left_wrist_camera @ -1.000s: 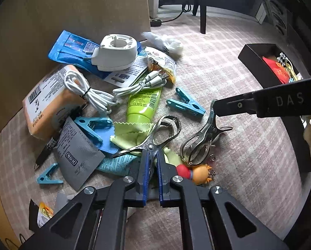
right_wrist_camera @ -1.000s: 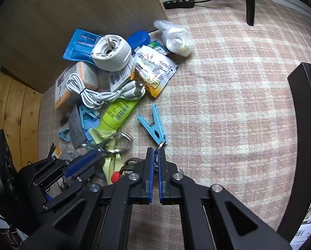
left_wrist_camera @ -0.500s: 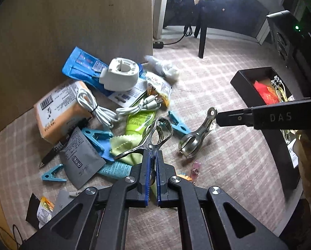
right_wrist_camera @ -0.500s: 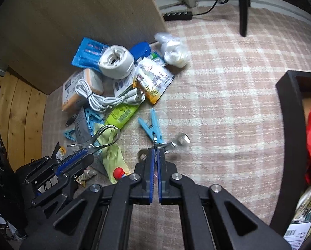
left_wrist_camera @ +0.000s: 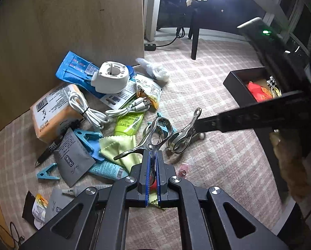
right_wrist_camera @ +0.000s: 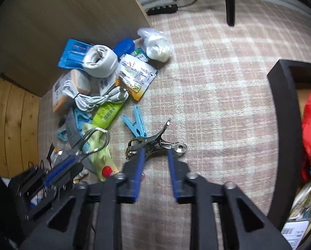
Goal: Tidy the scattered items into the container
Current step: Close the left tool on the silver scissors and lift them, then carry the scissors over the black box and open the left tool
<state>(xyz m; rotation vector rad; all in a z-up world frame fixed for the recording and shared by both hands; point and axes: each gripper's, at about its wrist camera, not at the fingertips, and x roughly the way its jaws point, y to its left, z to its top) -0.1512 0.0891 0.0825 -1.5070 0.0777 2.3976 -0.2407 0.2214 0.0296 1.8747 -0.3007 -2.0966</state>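
Left tongs (left_wrist_camera: 152, 162) pinch a metal clip (left_wrist_camera: 150, 139); right tongs (right_wrist_camera: 155, 154) opening around another clip (right_wrist_camera: 155, 142)

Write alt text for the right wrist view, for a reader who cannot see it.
The right tongs, jaws opening, point down at a shiny metal spring clip that lies between their blue-padded tips on a pink checked carpet. To the left lies a pile of clutter, including a white coiled cable and a blue plastic clothes peg; a black open box stands at the right edge.

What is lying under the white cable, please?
The white cable lies over an orange packet and a green tube. What lies under those two is covered and cannot be seen.
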